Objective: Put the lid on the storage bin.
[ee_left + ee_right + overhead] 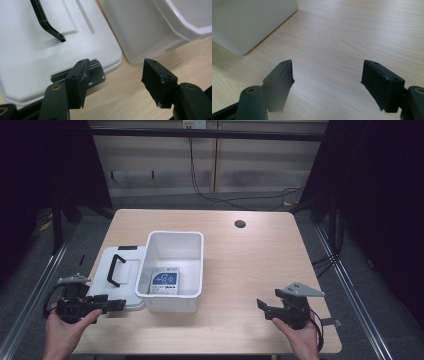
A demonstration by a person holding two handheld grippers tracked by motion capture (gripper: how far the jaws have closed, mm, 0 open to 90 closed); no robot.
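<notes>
- White plastic lid (117,276) lies flat on the counter (250,265) near its left edge, its black handle (116,269) up, touching or just beside the left wall of the open white box (176,270).
- The box stands left of the counter's middle; a blue-and-white packet (165,283) lies on its floor toward the near wall.
- The left tool (116,305) sits at the lid's near corner. In the left gripper view its jaws stand apart with nothing pressed between them, and one pad hangs just over the dark grey latch (96,73) on the lid's near edge.
- The right tool (262,304) rests over bare wood toward the counter's near right corner, jaws wide apart and holding nothing.
- Judged from this, the step in hand looks like taking hold of the lid at its near edge, probably to set it on the box; the grip is not yet made.
- The next move would call for bringing the left jaws around the lid's rim or latch, closing firmly, then lifting the lid level and carrying it over the box without knocking the wall.
- The right tool could steady the box or take the lid's far side.
</notes>
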